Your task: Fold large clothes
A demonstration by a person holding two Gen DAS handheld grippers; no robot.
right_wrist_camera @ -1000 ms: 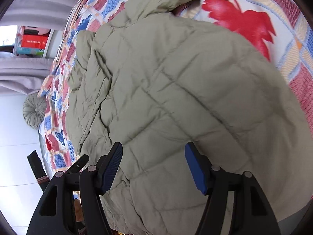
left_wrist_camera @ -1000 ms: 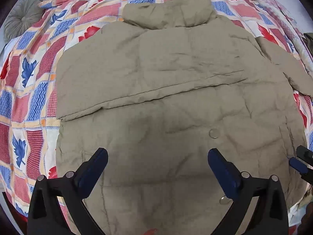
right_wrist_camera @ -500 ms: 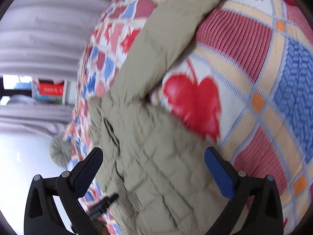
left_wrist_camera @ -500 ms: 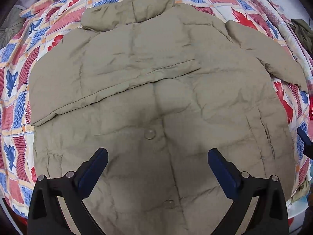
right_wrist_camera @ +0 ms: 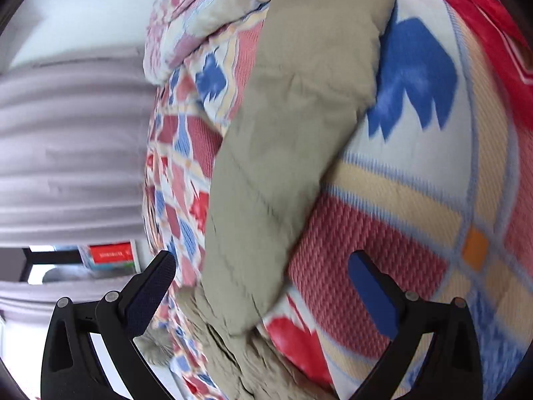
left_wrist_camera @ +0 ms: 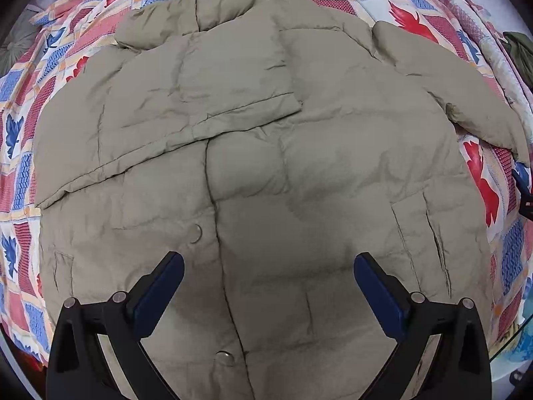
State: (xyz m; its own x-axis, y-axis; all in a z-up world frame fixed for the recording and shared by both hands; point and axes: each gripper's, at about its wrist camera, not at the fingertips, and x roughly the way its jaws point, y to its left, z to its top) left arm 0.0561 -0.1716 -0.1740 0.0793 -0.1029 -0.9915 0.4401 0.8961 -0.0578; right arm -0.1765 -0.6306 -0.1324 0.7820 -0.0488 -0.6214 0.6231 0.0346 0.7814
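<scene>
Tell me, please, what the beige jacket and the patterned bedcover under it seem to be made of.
Puffer jacket: probably thin matte nylon or polyester shell over soft padding; it shows stitched puffy panels and fine crinkles. Its snap buttons look like dull metal. Bedcover: seemingly a woven, ribbed cotton-like cloth with a matte finish; the weave texture is visible in the red squares.

Even daylight; right view motion-blurred; fisheye edges warped, dark.

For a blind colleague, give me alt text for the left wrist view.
A khaki puffer jacket lies flat on a red and blue leaf-patterned quilt, one sleeve folded across its chest. The open left claw hovers above its lower front, holding nothing.
</scene>
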